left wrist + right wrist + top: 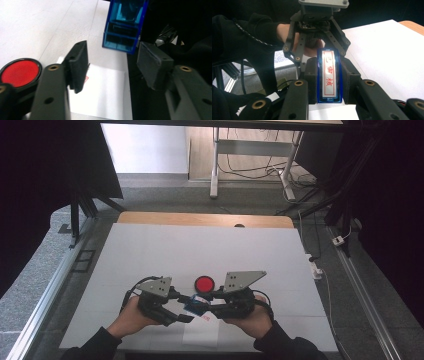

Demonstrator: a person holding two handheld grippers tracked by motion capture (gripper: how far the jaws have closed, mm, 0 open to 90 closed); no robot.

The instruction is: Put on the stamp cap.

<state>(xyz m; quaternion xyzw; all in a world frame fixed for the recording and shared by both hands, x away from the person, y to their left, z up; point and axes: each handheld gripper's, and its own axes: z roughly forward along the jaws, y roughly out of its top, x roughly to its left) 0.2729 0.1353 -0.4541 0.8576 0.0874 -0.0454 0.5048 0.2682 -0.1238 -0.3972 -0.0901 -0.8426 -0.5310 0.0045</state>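
Note:
A blue translucent stamp (329, 75) with a white face and red characters sits between the pads of my right gripper (329, 83), which is shut on its two long sides. In the high view the stamp (195, 306) hangs just above the table between both hands. My left gripper (115, 67) faces it with its jaws apart; the stamp's blue end (123, 27) lies just beyond the pads (78, 65) and neither pad touches it. In the high view my left gripper (181, 312) meets my right gripper (204, 306) tip to tip.
A round red ink pad in a black case (204, 283) (20, 72) lies just behind the grippers. A small white paper sheet (202, 332) (105, 92) with a red mark lies under them. The white table cover (200, 245) stretches away behind, with a wooden edge at the far side.

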